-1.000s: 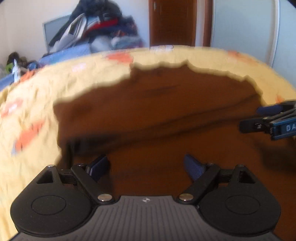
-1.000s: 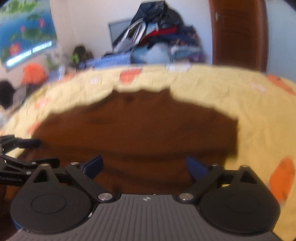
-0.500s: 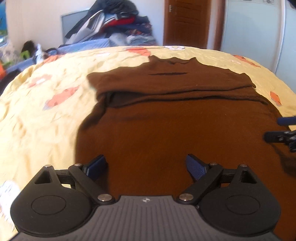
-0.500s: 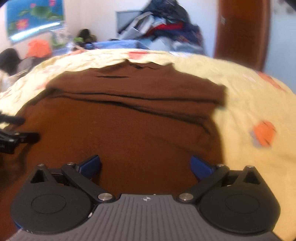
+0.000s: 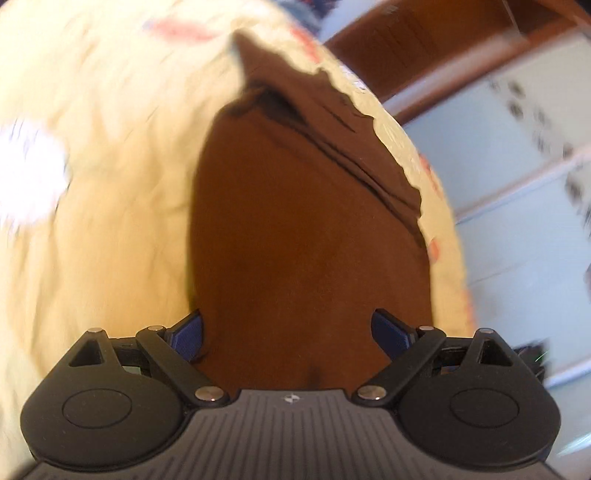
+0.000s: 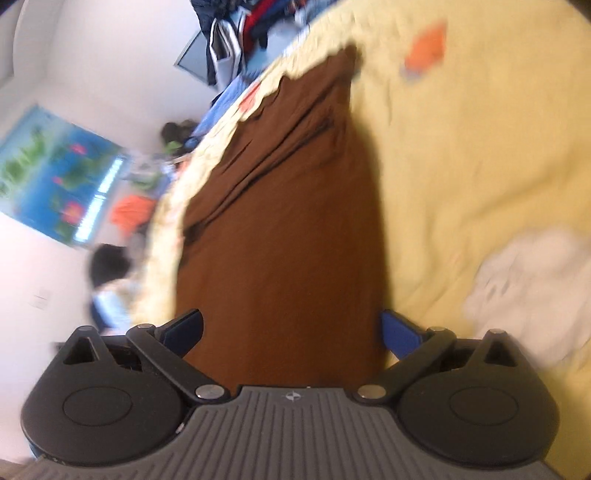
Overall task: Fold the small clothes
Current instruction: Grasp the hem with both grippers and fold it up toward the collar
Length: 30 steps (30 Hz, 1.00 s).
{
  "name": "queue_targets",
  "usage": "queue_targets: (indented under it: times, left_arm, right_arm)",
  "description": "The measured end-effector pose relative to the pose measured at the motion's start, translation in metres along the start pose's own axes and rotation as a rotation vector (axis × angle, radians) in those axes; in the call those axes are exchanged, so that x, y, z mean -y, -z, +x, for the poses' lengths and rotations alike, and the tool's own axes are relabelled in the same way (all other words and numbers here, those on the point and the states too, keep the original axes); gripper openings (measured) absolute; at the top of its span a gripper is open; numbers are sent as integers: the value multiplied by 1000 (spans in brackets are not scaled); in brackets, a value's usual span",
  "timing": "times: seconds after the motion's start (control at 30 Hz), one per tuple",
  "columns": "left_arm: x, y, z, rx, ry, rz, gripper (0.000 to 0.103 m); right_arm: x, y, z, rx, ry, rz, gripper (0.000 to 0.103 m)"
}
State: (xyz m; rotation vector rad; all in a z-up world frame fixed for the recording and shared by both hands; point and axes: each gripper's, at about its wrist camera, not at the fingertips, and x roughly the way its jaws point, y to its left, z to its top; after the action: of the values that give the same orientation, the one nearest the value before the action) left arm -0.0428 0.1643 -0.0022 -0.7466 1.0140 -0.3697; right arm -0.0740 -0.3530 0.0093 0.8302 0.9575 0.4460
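The soft brown knitted garment lies on the yellow patterned bedsheet, its long axis straight ahead of both the left gripper and right gripper, each wide open, equally near

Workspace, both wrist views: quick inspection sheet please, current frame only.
Surface: yellow bedspread with orange patches, wrinkled.
Job's things: brown knit garment lying flat on the bedspread, far end folded over in layers.
Clutter: crumpled white cloth beside the garment; heap of dark clothes beyond the bed.
Grippers: left gripper open, fingers straddling the garment's near end; right gripper open, likewise. Contact with the cloth unclear.
Cables: nothing seen.
Surroundings: blue floral poster on a white wall, wooden door, pale cabinet panels. Both views are tilted and blurred.
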Motion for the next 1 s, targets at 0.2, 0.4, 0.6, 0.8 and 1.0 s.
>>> queue_targets:
  times: [0.2,0.4,0.6,0.8,1.0]
  left_arm:
    - [-2,12,-10,-30,5,-4,94]
    - [3,21,-10,-47,1,8,94]
    - [-17,43,-4,-123,201,-112,94]
    - [-21,60,-12,-106,222,-130,91]
    - [-11,47,-12,-106,56,-69,28]
  right_arm:
    - [-12,18,10,-86,-55,-31,101]
    - [-15,30,6,-90,-78,-13,92]
    - [-9,40,3,-118,-112,20,77]
    - [-9,48,4,-153,-157,45,77]
    - [-11,46,7,-159,-86,27,56]
